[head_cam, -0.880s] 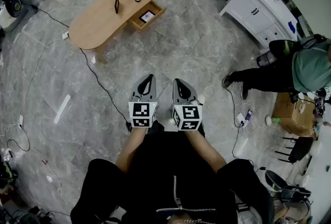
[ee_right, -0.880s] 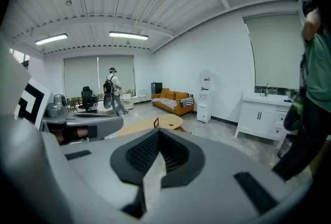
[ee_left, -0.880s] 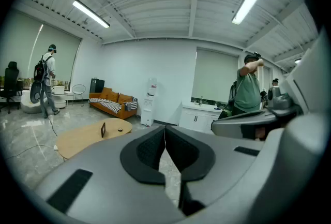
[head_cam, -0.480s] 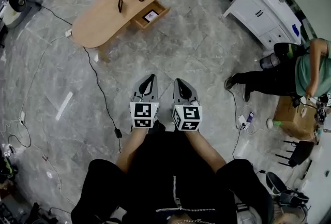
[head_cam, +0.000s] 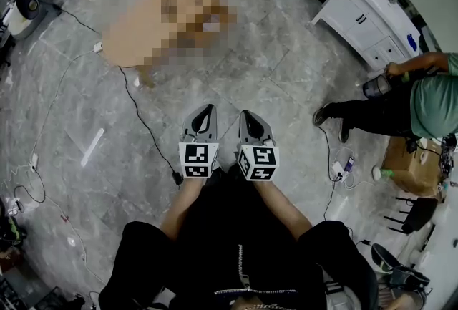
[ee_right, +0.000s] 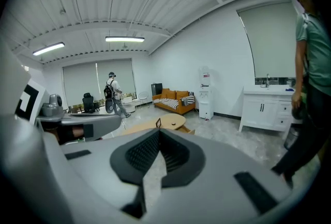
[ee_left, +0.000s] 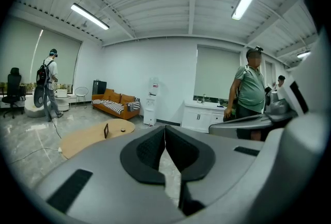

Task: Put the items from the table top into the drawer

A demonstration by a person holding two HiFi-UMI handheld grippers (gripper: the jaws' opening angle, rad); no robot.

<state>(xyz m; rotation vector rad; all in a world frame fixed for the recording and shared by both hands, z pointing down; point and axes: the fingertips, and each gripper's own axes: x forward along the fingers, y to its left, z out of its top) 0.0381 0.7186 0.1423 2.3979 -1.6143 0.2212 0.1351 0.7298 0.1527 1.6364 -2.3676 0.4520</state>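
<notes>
Table (ee_left: 85, 141): oval, pale wood | left tongs (ee_left: 165, 130): pressed together, empty | right tongs (ee_right: 158, 132): pressed together, empty

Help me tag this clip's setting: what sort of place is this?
Probably a lab or studio staged as a living room: an orange sofa, a low table and white cabinets, under strip lights.

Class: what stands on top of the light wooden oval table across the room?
On the light wooden oval table stand a small dark upright rectangular item and a small dark round object. The shut grey left tongs cover its near part.
</notes>
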